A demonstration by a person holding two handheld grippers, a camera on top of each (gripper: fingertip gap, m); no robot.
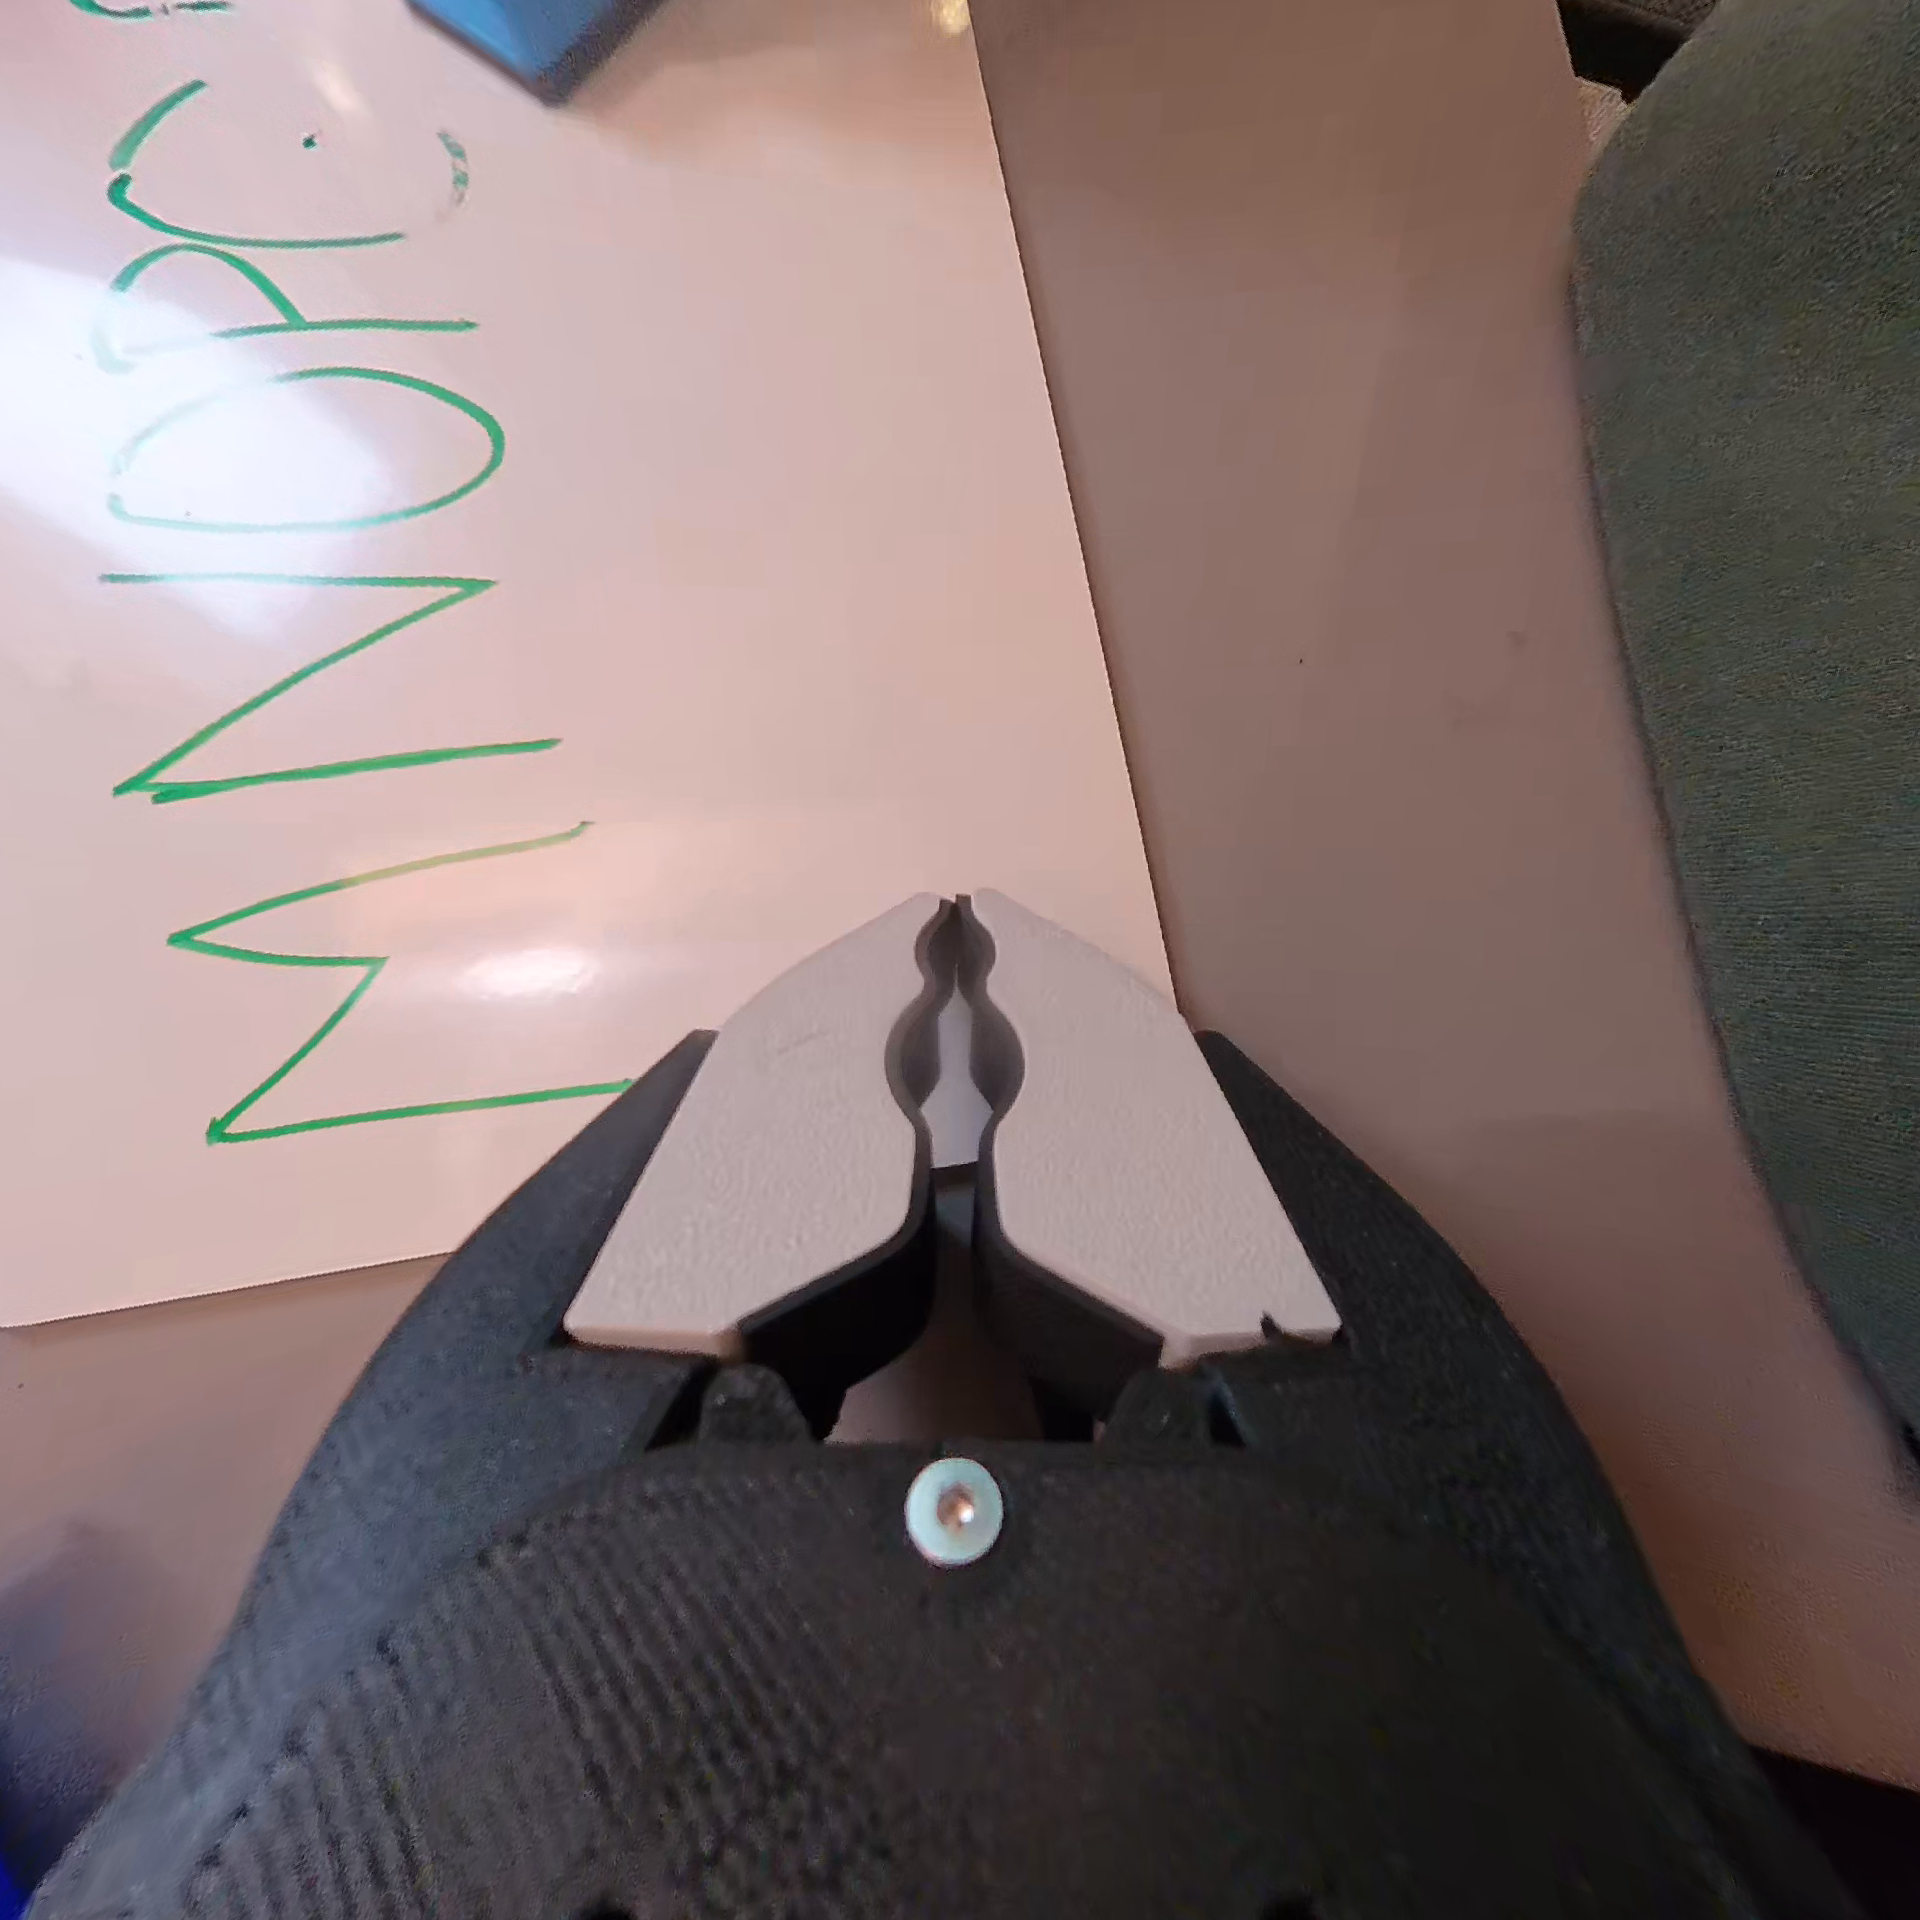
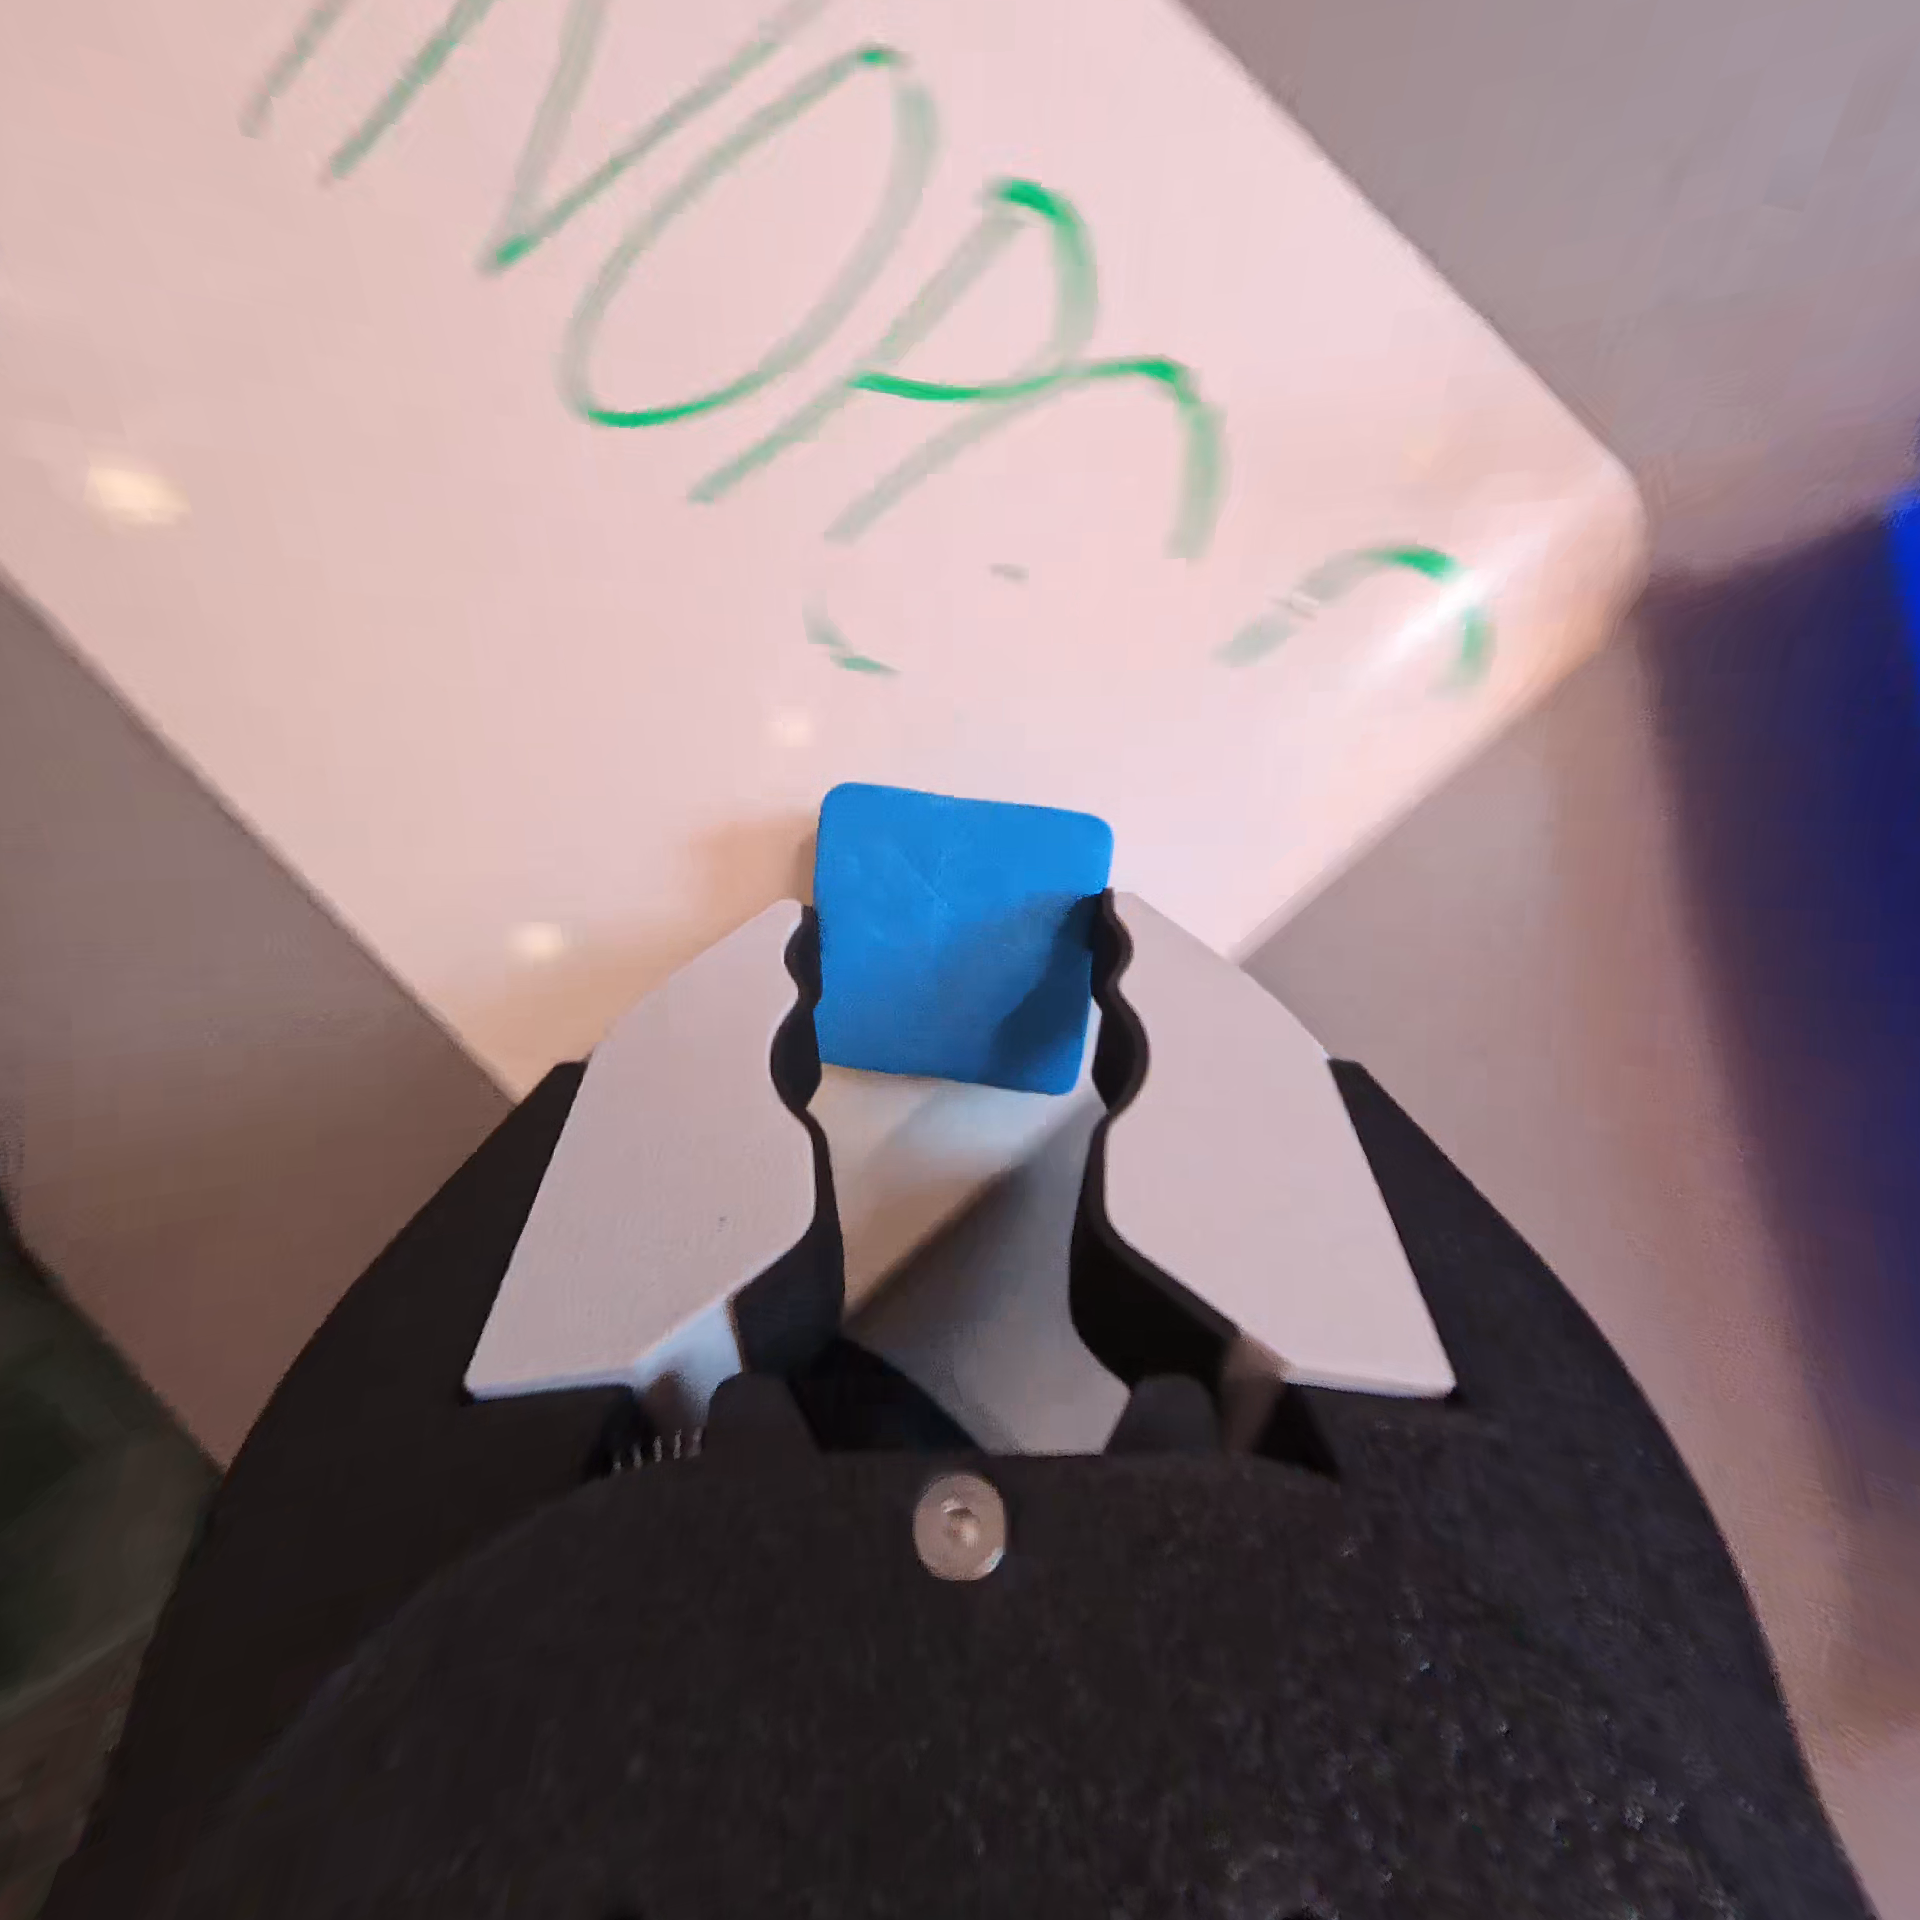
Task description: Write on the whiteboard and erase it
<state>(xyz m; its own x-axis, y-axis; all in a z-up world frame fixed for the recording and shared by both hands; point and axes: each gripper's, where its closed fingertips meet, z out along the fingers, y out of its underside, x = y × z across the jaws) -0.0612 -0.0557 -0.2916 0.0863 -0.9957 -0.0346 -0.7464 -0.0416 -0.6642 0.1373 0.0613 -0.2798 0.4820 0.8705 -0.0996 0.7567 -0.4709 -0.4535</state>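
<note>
A white whiteboard (image 1: 727, 520) lies flat on a table, with green marker letters (image 1: 312, 665) along its left side; the far letters are partly wiped away. My left gripper (image 1: 961, 902) is shut and empty, low over the board's near right corner. My right gripper (image 2: 951, 914) is shut on a blue eraser (image 2: 951, 935) and holds it against the whiteboard (image 2: 416, 582) near its edge, just below the smeared green letters (image 2: 831, 343). The eraser also shows in the left wrist view (image 1: 530, 42) at the far end of the board.
The beige table (image 1: 1351, 623) runs to the right of the board. A dark grey-green upholstered chair (image 1: 1766, 623) stands at the table's right edge. A blurred blue shape (image 2: 1808, 831) sits at the right of the right wrist view. The gap from one gripper's tips to the other's is roughly 25 cm.
</note>
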